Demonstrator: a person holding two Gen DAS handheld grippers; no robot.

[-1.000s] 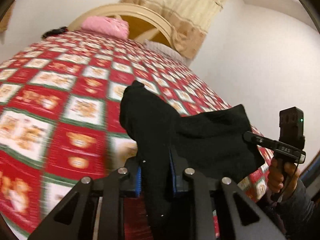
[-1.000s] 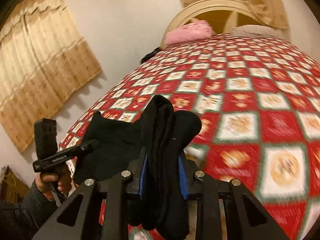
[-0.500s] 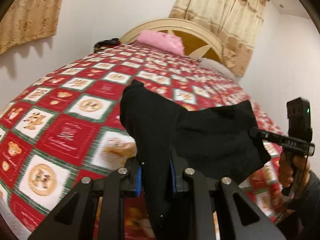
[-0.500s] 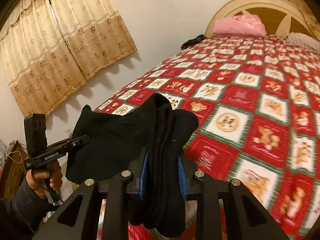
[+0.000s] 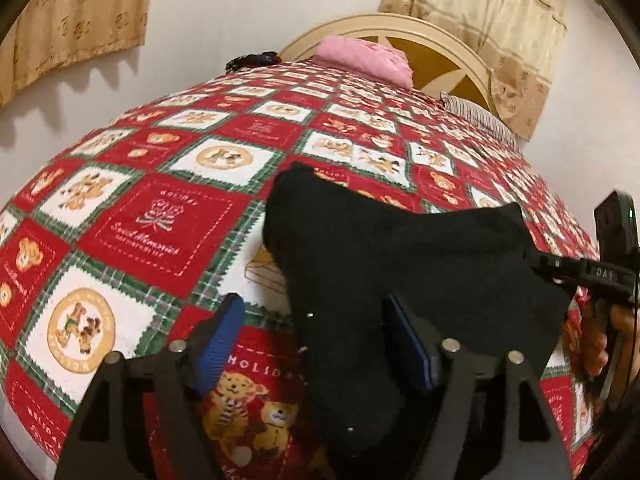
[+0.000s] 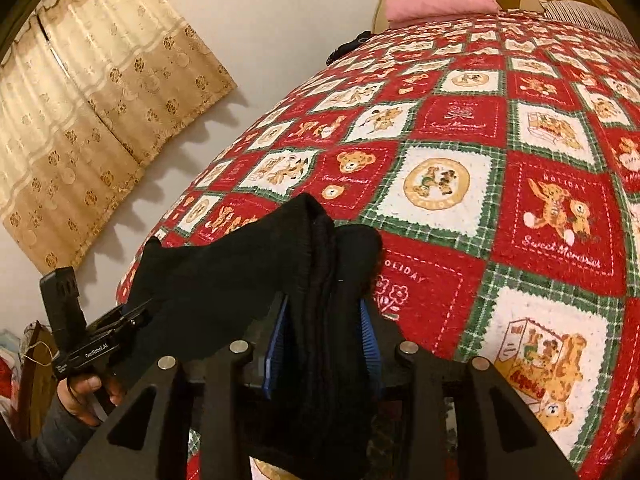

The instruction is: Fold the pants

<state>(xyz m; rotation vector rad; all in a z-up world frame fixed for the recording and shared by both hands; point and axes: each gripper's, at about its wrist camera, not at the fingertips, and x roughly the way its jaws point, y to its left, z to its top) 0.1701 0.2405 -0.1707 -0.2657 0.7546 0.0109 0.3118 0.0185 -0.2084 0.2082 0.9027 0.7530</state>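
Pants (image 5: 384,264), black and bunched, hang between both grippers over the bedspread (image 5: 160,216) for laying down. Left gripper (image 5: 316,344) has just been spreading its jaws, cloth resting against one pad; right gripper (image 6: 324,336), loosening too, has the waistband between its pads.

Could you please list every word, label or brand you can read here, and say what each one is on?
"HOLIDAY" and "Sweet Memories": red squares of the bedspread.
"GenRoboLAI", or close to it: side of the left gripper.
"DA9", uncertain: side of the right gripper.
Round emblem lettering on the white squares: too blurred.
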